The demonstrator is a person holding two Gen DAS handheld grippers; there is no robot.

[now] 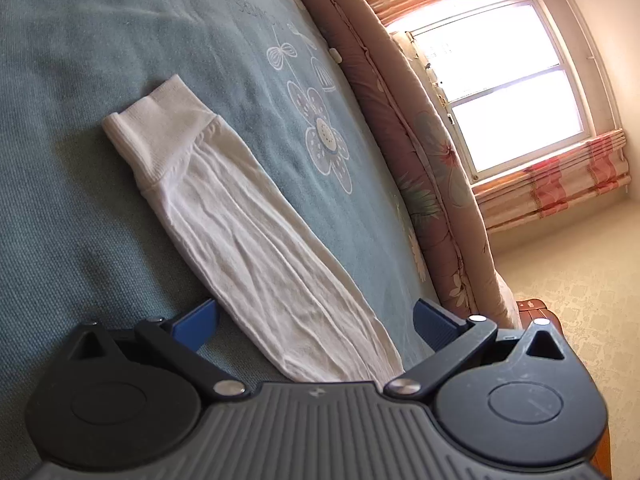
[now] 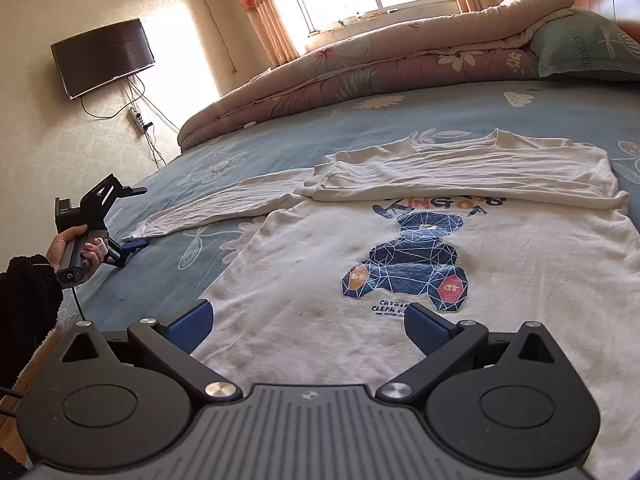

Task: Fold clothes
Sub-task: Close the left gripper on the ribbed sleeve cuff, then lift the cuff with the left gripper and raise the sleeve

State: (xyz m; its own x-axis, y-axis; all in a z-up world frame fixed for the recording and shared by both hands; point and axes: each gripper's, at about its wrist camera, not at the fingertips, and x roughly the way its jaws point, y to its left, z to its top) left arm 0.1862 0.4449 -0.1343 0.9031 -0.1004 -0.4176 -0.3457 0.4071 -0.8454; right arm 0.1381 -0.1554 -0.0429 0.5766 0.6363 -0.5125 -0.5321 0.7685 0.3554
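A white long-sleeved shirt point(image 2: 460, 264) lies flat on the blue flowered bed point(image 2: 168, 280), its geometric bear print point(image 2: 408, 264) facing up. One sleeve point(image 2: 460, 164) is folded across the chest; the other sleeve point(image 1: 240, 232) stretches out sideways, wrinkled, its ribbed cuff point(image 1: 156, 136) flat.

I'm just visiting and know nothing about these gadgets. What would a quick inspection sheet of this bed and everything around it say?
Surface: blue flower-print bedsheet, flat.
Job's things: white long-sleeved shirt lying print side up; one sleeve stretched out straight, the other folded across the chest.
Clutter: rolled quilt and pillow along the far side of the bed.
Grippers: left tool open, its fingers either side of the stretched sleeve; right tool open over the shirt's hem, holding nothing.
Cables: a cord from the left handle; wires hanging under the wall television.
Surroundings: bright window with pink curtains, wallpapered walls.
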